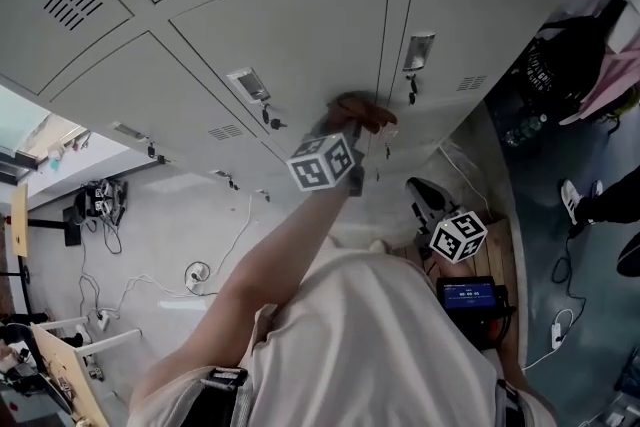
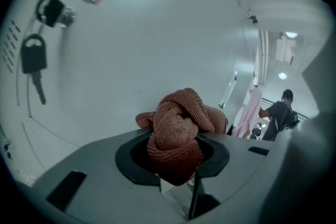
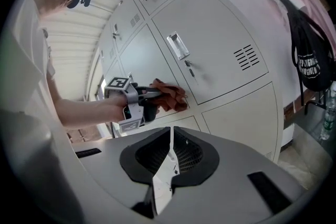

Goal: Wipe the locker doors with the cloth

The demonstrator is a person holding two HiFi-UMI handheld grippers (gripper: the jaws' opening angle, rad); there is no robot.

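Note:
A reddish-brown cloth (image 1: 358, 112) is pressed against a grey locker door (image 1: 300, 35) near the seam between two doors. My left gripper (image 1: 352, 130) is shut on it. In the left gripper view the cloth (image 2: 178, 128) is bunched into a knot between the jaws, right at the door's surface (image 2: 157, 34). A black key (image 2: 32, 60) hangs from a lock at that view's left. My right gripper (image 3: 171, 134) is shut with nothing in it, held back and lower, and looks at the left gripper (image 3: 131, 99) and the cloth (image 3: 169, 96). Its marker cube (image 1: 458, 235) shows by my body.
A black bag (image 3: 310, 60) and pink garments hang to the right of the lockers. A device with a blue screen (image 1: 468, 295) sits on a wooden board below. Cables (image 1: 120, 295) lie on the floor at the left. A person (image 2: 278, 115) stands far off.

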